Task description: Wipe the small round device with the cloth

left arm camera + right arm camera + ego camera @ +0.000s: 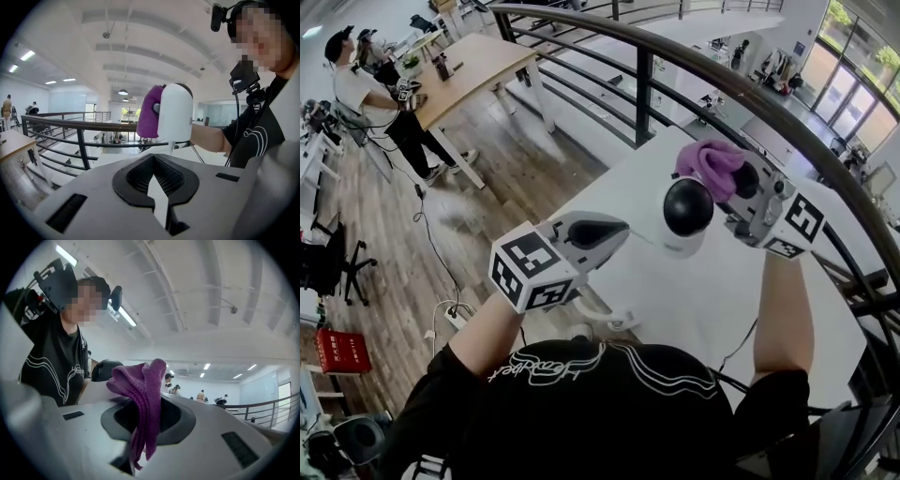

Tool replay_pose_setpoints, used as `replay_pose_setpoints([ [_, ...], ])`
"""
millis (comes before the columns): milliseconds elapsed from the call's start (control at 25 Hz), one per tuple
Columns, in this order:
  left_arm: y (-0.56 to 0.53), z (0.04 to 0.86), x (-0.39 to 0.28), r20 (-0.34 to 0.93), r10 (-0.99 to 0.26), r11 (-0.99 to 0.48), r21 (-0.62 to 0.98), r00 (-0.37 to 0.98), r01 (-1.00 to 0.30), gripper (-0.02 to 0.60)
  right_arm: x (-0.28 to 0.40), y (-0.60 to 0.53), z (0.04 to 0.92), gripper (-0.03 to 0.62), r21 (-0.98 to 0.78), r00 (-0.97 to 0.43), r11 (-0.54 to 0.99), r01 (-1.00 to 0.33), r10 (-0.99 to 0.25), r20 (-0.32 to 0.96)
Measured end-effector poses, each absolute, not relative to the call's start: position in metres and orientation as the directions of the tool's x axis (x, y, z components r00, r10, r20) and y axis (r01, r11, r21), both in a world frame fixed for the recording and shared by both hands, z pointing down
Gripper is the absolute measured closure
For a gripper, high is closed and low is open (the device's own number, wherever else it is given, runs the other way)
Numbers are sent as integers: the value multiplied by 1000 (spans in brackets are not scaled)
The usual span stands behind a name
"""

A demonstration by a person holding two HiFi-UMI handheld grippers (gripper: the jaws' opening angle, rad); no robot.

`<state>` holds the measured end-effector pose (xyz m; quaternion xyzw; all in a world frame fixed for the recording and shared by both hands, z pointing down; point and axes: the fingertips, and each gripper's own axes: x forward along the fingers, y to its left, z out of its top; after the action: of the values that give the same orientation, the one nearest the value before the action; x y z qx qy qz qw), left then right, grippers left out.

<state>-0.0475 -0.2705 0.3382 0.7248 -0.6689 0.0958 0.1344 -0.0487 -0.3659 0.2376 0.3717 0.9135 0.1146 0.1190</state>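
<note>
Counted here: one small round device (686, 216), one cloth (711, 165), two grippers, one white surface (722, 300). Behind these, one dark railing (656, 52) with several bars. Far below, one wooden table (478, 67) and a person (370, 103) standing beside it.

About the device: white body, black ball head, upright on the surface, toward the railing side.

About the left gripper (623, 231): enters from the lower left on a bare forearm stretched forward. Points a little downward at the lower part of the device, close beside it; cannot tell if touching. Jaws pressed together, with only a thin slit between them in the left gripper view.

About the right gripper (742, 187): enters from the lower right, with the forearm going almost straight up the head view. Wrist bent inward, so pointing left toward the ball head. Jaws pinching the cloth: purple and knitted, with one bunched fold sticking out past the tips and one loose end hanging down between the jaws. Bunch lying against the upper far side of the device, touching it in both the head view and the left gripper view.
</note>
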Motion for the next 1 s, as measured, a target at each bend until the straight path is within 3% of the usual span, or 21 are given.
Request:
replay_pose_setpoints([
  [360,-259,341,-56,345,-937,-42,47,55,-998,572,-52,-339,243,533,242,-530,552,798,834,-154],
  [1000,-262,348,-45,352,-934,-55,51,69,-997,574,-19,-356,253,533,221,-577,603,767,798,-173],
])
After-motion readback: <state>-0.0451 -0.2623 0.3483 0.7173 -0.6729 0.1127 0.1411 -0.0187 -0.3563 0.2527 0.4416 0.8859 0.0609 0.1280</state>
